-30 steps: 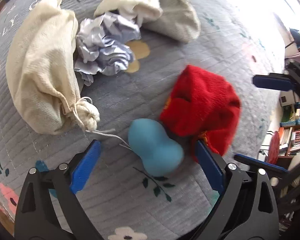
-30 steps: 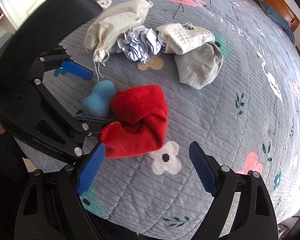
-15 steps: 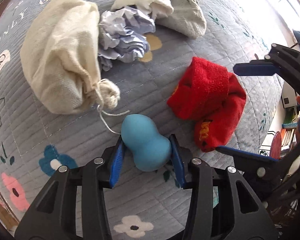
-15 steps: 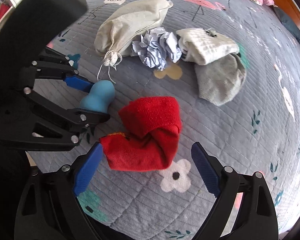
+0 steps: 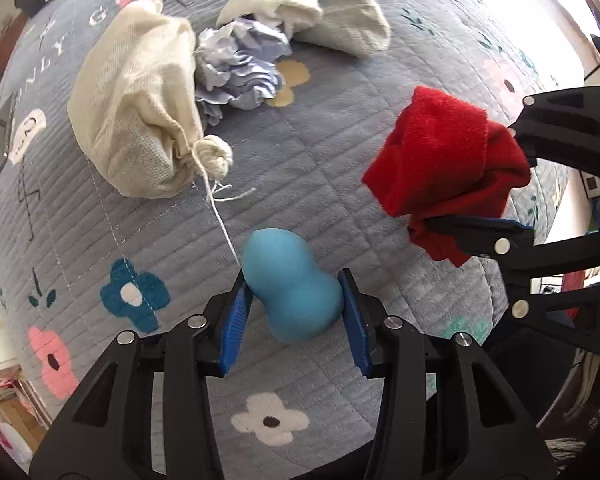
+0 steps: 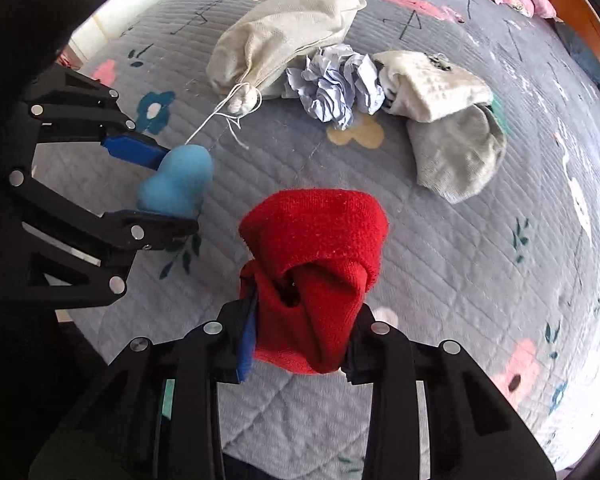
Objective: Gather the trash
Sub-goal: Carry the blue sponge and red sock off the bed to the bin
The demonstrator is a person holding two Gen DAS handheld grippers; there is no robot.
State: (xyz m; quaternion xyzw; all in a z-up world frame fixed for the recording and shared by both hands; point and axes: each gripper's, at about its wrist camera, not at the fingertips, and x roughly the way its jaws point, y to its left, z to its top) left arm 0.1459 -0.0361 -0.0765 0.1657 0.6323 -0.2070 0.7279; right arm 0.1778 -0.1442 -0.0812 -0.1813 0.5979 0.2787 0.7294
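My left gripper (image 5: pixel 294 312) is shut on a blue gourd-shaped sponge (image 5: pixel 290 284) and holds it just above the grey quilt; it also shows in the right wrist view (image 6: pixel 176 188). My right gripper (image 6: pixel 300 344) is shut on a red sock (image 6: pixel 320 264), lifted off the quilt; the sock also shows at the right of the left wrist view (image 5: pixel 444 160). A crumpled ball of pale blue paper (image 5: pixel 240 72) lies farther back, between a cream drawstring bag (image 5: pixel 140 104) and two socks.
A white sock (image 6: pixel 428 80) lies on a grey sock (image 6: pixel 456 156) at the back right. The drawstring bag's loose string (image 6: pixel 220 114) trails toward the sponge. The flowered quilt (image 6: pixel 480 260) ends at the bed edge near me.
My left gripper closed on the blue sponge and lifted it. My right gripper closed on the red sock and raised it off the quilt.
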